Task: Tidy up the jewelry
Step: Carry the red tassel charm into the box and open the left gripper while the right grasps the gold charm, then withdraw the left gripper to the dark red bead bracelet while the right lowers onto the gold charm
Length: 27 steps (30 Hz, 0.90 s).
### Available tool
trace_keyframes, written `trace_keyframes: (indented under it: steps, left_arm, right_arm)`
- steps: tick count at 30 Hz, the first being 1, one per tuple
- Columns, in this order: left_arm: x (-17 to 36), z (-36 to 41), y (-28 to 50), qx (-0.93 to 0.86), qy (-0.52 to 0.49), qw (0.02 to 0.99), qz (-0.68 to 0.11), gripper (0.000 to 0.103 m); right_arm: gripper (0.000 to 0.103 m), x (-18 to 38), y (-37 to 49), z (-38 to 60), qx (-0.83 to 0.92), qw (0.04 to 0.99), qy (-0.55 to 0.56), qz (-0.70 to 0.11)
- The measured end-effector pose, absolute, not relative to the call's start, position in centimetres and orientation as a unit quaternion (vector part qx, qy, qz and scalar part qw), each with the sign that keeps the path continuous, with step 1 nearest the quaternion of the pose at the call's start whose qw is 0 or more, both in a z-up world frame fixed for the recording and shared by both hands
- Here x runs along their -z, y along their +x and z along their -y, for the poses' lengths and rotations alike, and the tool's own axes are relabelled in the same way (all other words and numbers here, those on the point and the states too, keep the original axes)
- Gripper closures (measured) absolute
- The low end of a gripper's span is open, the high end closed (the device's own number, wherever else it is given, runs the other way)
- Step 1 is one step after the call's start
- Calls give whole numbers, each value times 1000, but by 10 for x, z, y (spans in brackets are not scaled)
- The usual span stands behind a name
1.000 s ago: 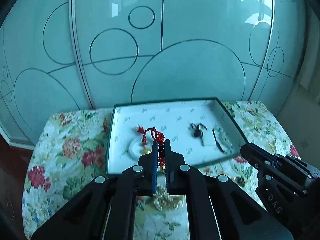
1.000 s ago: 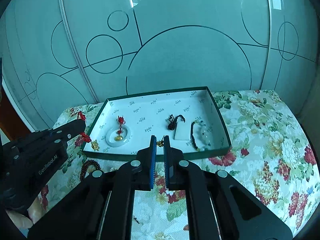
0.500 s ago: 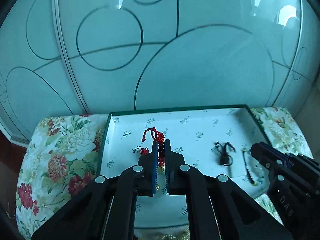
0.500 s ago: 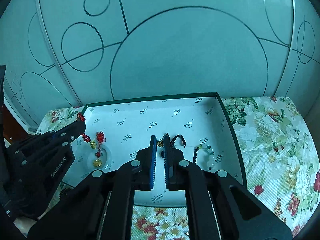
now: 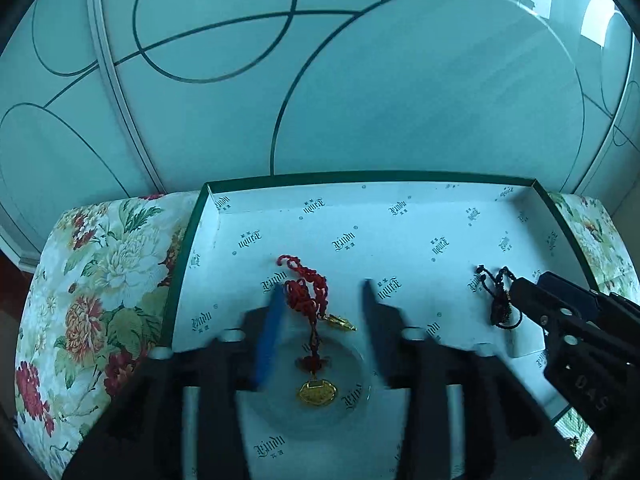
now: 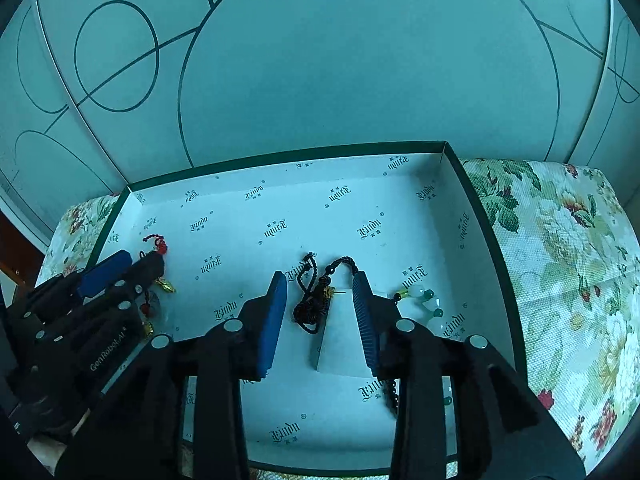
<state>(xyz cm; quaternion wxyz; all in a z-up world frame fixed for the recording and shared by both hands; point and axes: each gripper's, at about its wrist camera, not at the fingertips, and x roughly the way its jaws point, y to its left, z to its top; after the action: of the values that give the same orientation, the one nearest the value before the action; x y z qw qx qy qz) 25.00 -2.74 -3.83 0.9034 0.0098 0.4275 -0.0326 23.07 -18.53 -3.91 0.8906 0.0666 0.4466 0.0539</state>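
Now, left wrist view. Left tool (image 5: pixel 322 312) points down into the box (image 5: pixel 372 178), a shallow green-edged box with a white printed lining. Its jaws have just been opening and stand apart. Red cord (image 5: pixel 306 294) lies loose on the lining between them, touching neither pad as far as the blur shows. A small gold charm (image 5: pixel 340 322) sits at the cord's end. Just below, a clear disc (image 5: pixel 352 364) lies flat with a gold lock pendant (image 5: pixel 316 392) on it. Right tool (image 5: pixel 532 286) enters from the right edge; black cord (image 5: pixel 498 300) lies at its tip. Floral cloth (image 5: pixel 100 280) covers the worktop on either side of the box. Frosted panels (image 5: pixel 400 100) with dark circle lines stand behind.

Right wrist view. Right tool (image 6: pixel 320 280) is over the middle of the box (image 6: pixel 288 156); its jaws have just been opening too and stand apart. Black cord (image 6: pixel 316 300) rests on the lining between the pads, free of both, with a white slab (image 6: pixel 340 344) under its lower end. Green bead string (image 6: pixel 426 300) lies just right of the right pad. Left tool (image 6: pixel 132 260) shows at left, jaws apart, red cord (image 6: pixel 158 244) beyond its tip. Floral cloth (image 6: pixel 560 260) runs right of the box.
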Motion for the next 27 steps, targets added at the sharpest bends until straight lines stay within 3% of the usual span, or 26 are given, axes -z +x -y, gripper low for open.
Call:
trace_keyframes:
  steps: [1, 6, 8, 13, 27]
  left_arm:
    - [34, 26, 247, 34, 6, 906, -422, 42]
    - [9, 13, 228, 44, -12, 908, -417, 40]
    - [-1, 3, 216, 43, -26, 910, -412, 34]
    - [-8, -20, 185, 28, -47, 911, -410, 33]
    - [40, -42, 107, -3, -74, 886, -459, 33]
  right_arm:
    - [69, 34, 228, 188, -55, 892, 69, -443]
    - [69, 7, 201, 212, -45, 902, 85, -422]
    - [69, 1, 188, 223, -35, 904, 90, -416]
    - [69, 5, 150, 251, -3, 901, 100, -423]
    - [69, 54, 81, 244, 0, 873, 101, -478]
